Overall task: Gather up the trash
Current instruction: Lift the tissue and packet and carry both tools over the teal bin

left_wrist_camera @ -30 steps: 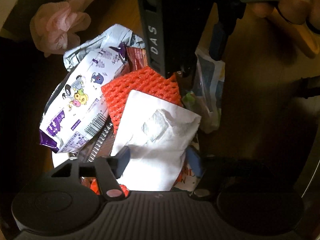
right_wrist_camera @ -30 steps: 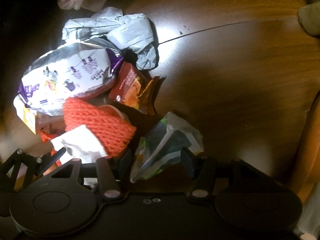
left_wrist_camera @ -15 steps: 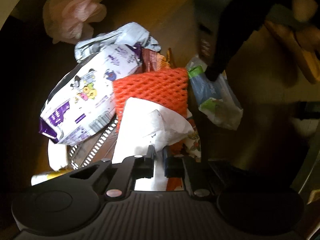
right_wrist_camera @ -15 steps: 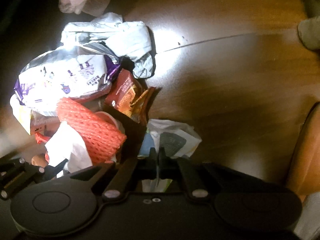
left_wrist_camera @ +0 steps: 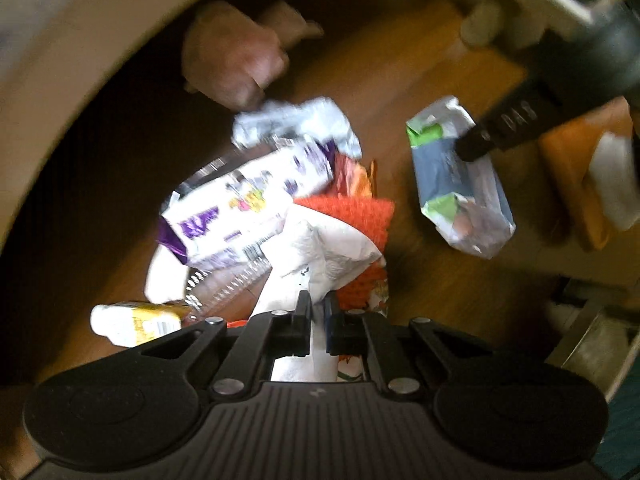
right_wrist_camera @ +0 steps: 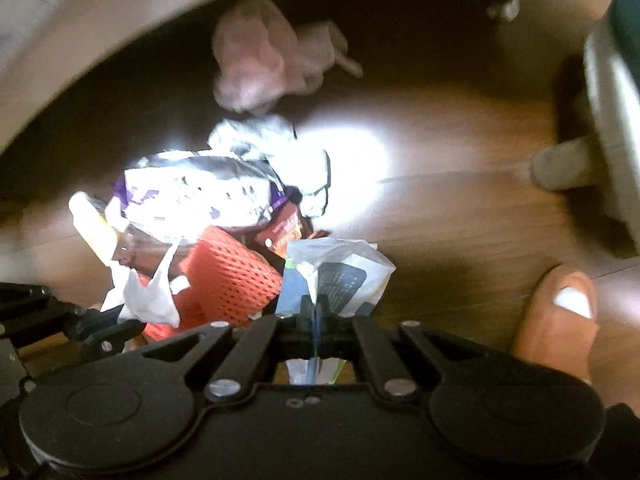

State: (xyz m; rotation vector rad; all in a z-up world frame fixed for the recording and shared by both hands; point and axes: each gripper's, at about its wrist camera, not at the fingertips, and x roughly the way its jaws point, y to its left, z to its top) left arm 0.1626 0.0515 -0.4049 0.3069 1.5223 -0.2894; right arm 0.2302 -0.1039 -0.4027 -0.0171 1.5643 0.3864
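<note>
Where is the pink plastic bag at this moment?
In both wrist views the pink plastic bag lies on the wooden floor at the top of the picture, just beyond the crumpled grey wrapper at the far end of the trash pile.

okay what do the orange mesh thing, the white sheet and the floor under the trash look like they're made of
Orange mesh thing: looks like soft foam netting, matte, with an open diamond weave. White sheet: probably tissue or paper towel, matte, creased and limp where the left tool pinches it. Floor: seems wood or wood-look laminate, semi-gloss, with grain lines and a bright glare patch.
</note>
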